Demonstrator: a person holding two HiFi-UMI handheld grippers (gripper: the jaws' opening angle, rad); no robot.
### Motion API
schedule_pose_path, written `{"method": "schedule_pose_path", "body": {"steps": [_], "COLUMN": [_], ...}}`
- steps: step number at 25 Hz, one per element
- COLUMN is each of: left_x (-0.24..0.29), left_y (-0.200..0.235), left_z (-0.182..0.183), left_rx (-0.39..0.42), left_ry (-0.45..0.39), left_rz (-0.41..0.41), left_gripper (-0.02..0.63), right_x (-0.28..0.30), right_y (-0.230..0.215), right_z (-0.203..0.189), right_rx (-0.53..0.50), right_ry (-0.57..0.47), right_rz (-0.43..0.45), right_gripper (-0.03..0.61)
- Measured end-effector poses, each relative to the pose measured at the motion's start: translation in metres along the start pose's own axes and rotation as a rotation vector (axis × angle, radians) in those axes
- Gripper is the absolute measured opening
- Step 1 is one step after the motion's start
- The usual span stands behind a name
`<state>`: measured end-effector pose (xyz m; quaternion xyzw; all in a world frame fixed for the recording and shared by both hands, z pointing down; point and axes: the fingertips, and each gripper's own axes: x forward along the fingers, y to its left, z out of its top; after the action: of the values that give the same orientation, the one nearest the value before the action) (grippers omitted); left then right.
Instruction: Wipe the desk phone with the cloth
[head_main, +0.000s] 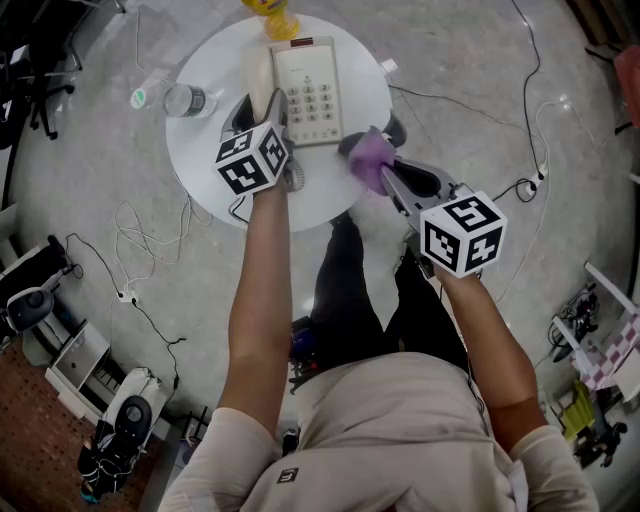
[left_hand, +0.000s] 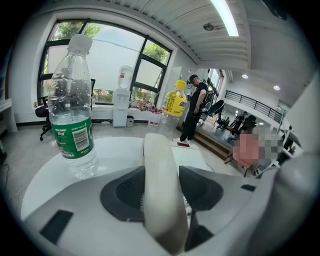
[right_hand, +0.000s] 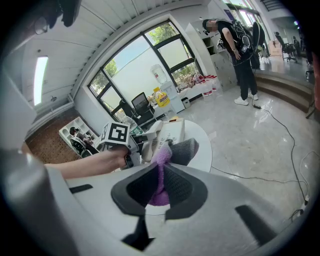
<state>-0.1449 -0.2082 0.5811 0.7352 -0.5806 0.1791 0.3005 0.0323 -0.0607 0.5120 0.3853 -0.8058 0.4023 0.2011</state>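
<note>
One desk phone (head_main: 308, 92) sat on the round white counter (head_main: 205, 140). Its handset (left_hand: 159, 165), along the phone's left side, was clamped in the left claw (left_hand: 160, 200). A purple cloth (right_hand: 161, 160) was pinched in the right claw (right_hand: 161, 192), just right of the phone.

Glossy grey floor (head_main: 80, 150), large windows (left_hand: 115, 57)

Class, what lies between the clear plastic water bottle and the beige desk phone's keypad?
The cream handset, gripped by the left tongs, lies between them; the head view shows this.
</note>
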Motion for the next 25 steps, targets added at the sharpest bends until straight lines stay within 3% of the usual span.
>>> {"method": "schedule_pose_path", "body": {"steps": [18,25], "left_x": [-0.013,-0.04], "left_y": [-0.017,-0.027], "left_z": [0.007,0.021], "left_rx": [0.088,0.2], "left_ry": [0.049,0.038], "left_rz": [-0.023,-0.032], "left_gripper": [0.21,0.212], "right_x": [-0.03,-0.05], "right_y": [0.012,0.028], "right_z": [0.022,0.034], "right_rx": [-0.045,-0.072], "right_ry": [-0.036,-0.056], "right_rz": [0.009,0.018], "right_gripper": [0.025,0.025]}}
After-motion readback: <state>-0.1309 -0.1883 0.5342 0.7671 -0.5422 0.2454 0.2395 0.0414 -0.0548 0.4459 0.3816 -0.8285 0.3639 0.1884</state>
